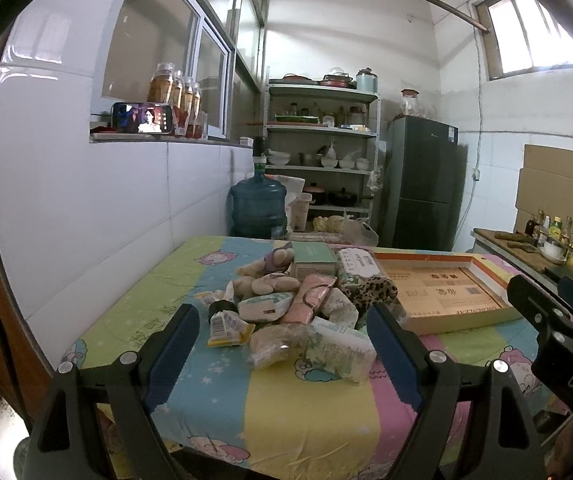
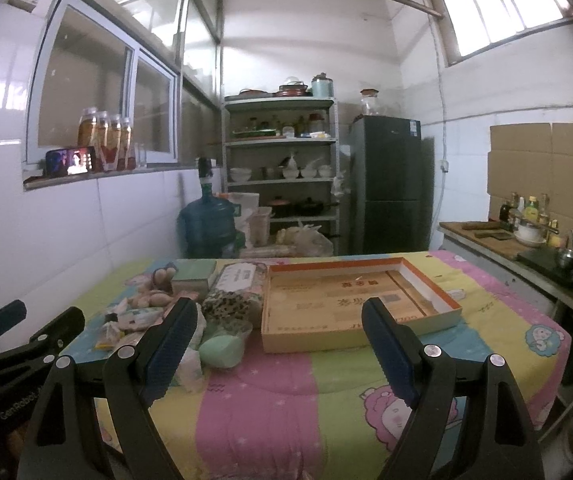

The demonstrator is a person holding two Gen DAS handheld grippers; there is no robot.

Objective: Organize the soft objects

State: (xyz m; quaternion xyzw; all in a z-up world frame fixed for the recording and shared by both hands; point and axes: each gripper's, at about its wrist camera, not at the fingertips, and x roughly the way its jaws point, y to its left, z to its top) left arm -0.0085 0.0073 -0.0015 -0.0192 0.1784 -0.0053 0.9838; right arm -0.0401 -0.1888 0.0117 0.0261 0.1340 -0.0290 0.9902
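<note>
Soft objects [image 1: 298, 312], small packets and pouches, lie in a heap on the striped cloth [image 1: 286, 412] of the table, just left of the shallow cardboard tray [image 2: 360, 346], which is empty. The left gripper [image 1: 284, 344] hangs before the heap with its jaws wide apart, holding nothing. The right gripper [image 2: 278, 344] is also spread open, facing the tray. I judge sorting has not begun; the next move needs one near packet, perhaps the clear wrapped packet [image 1: 338, 350], closed on gently.
</note>
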